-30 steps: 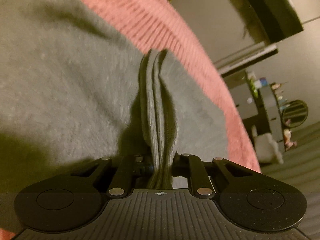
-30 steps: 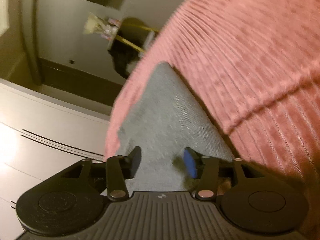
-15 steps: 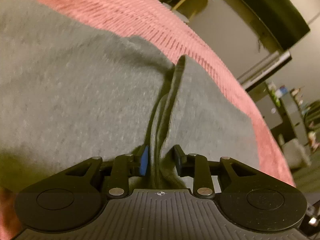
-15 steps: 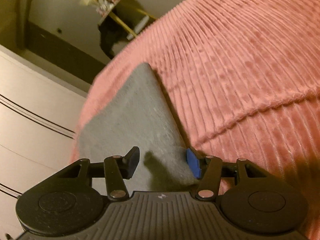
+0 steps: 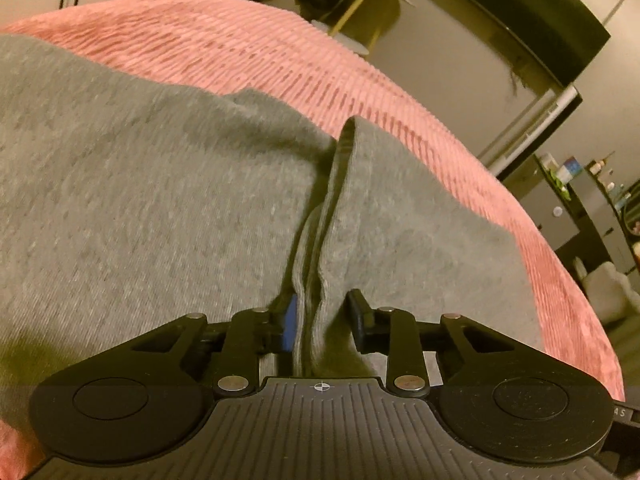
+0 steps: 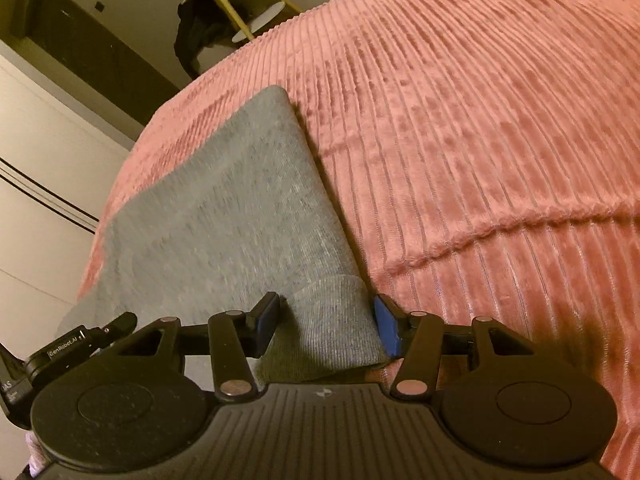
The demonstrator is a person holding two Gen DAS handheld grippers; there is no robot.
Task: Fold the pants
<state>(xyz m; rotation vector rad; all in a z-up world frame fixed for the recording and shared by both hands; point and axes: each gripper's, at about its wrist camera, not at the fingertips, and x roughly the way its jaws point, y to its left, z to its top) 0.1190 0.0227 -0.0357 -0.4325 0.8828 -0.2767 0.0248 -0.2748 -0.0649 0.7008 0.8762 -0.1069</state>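
Grey pants [image 5: 160, 208] lie spread on a pink ribbed bedspread [image 5: 248, 52], already folded at least once by the look of the stacked edges.

Left gripper [image 5: 322, 322]: jaws have just been opening. A raised ridge of fabric stands between them; the left pad is right against the ridge, the right pad clear of it. No clamp now. I read this as a release just after laying a fold.

Right gripper [image 6: 326, 324]: jaws apart, straddling a ribbed cuff [image 6: 332, 320] at the near end of the folded leg. Pads stand to either side of the cuff and do not press it.

Step in hand, as I judge it: one fold set down, both tools loose, next grip being lined up. The next move probably calls for closing on the cuff and carrying it toward the far end, with the ridge flattened first.

Edges: the leg's right edge runs straight to a far corner [image 6: 280, 94]. Bedspread to the right is bare, plenty of room. The bed's far-left edge drops off near a small round table [image 6: 256, 20].
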